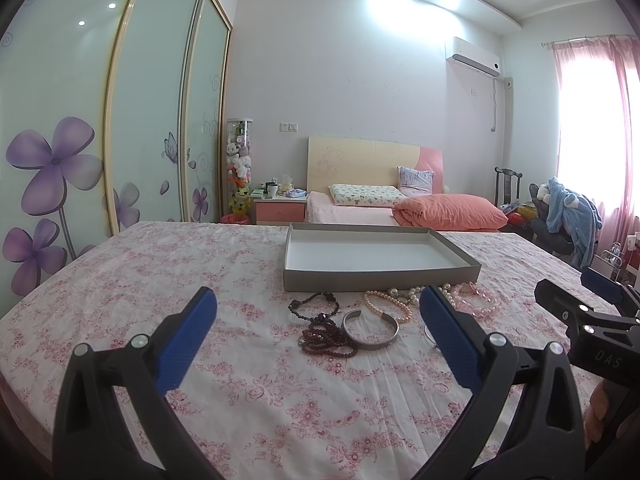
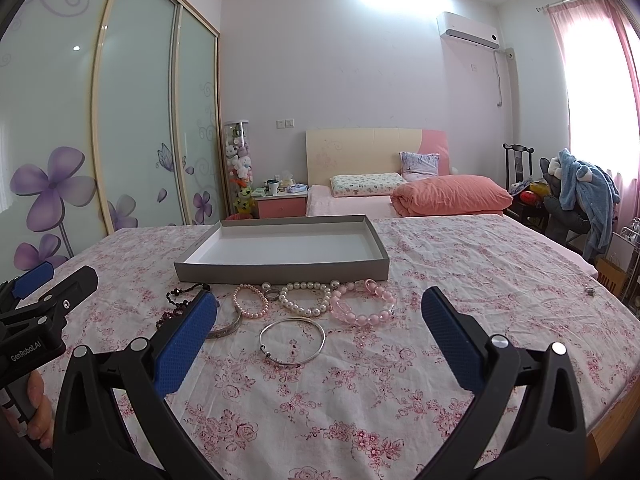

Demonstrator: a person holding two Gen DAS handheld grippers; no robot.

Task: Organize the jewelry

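Floral bedspread (image 2: 460, 280), cuff bracelet (image 2: 228, 328) half-hidden

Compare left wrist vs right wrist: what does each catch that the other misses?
Left wrist only: the dark red bead strand in full.
Right wrist only: the thin silver bangle, white pearl bracelet and small ring unobstructed.
Both: grey tray, wide silver cuff, pink bead bracelet, floral cloth; jaws wide apart.

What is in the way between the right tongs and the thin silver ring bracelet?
Nothing visible. The open right tongs hover before the thin silver round bangle, which lies alone on the pink floral cloth.
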